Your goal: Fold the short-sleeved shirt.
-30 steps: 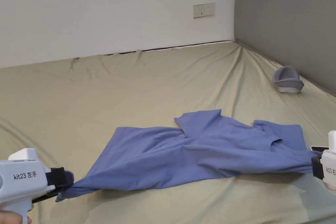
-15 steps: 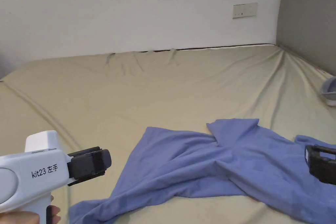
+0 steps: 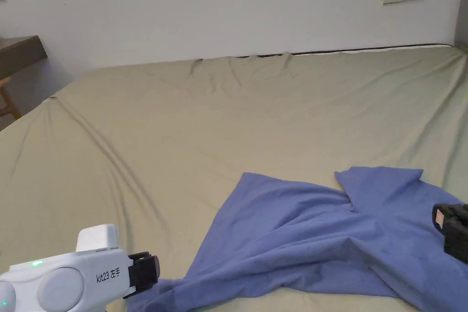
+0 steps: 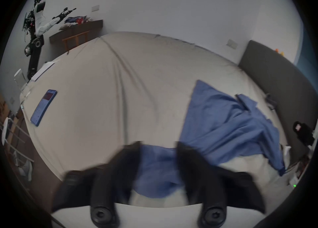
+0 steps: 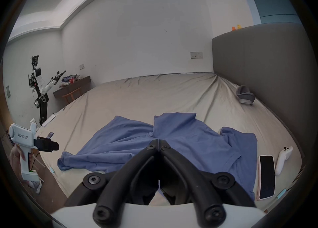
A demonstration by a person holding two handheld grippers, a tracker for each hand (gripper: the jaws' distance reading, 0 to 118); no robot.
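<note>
Lying crumpled on the beige bedsheet (image 3: pixel 183 134) in the head view, the blue short-sleeved cotton shirt (image 3: pixel 311 240) is awaiting a fresh grip; a second ago both grippers were pulling it taut. In the left gripper view, the white left gripper (image 4: pixel 157 149) is holding its jaws apart over the hem, likely re-aiming. In the right gripper view, the right gripper (image 5: pixel 158 141) is hovering with jaws together, gripping nothing.
</note>
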